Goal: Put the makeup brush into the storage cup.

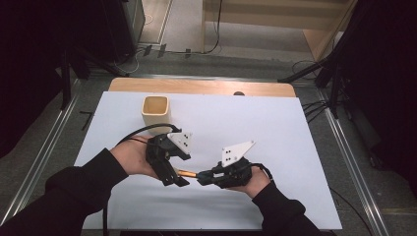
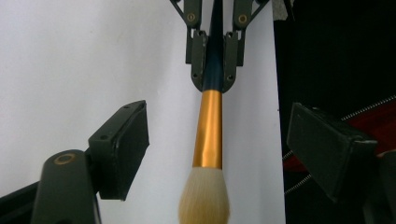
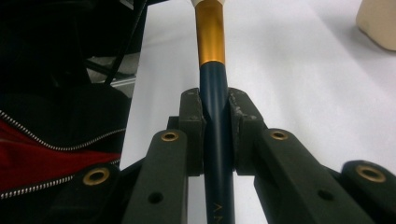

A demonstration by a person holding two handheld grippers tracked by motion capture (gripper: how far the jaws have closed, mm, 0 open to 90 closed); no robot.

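Brush point(image 2: 208, 135) sits low over the counter point(image 1: 275, 123), near its front edge. We see our right gripper point(image 1: 202, 178) clamping its dark handle; left gripper point(image 1: 180, 172) jaws wide apart either side of the ferrule, touching nothing. Cup point(image 1: 156, 114) well apart, open sheet rightward.

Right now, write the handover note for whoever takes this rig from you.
Left gripper: jaws open, standing clear on either side of the makeup brush, pads not touching it.
Right gripper: shut on the brush's dark blue handle, just below the gold ferrule.
Brush: held roughly level above the white table cover, bristle end toward the left gripper.
Cream cup: upright at the far left of the cover, apart from both grippers.
Done: the brush sits in the right gripper alone.
Left, as a guess: carry the brush to the cup and stand it inside.
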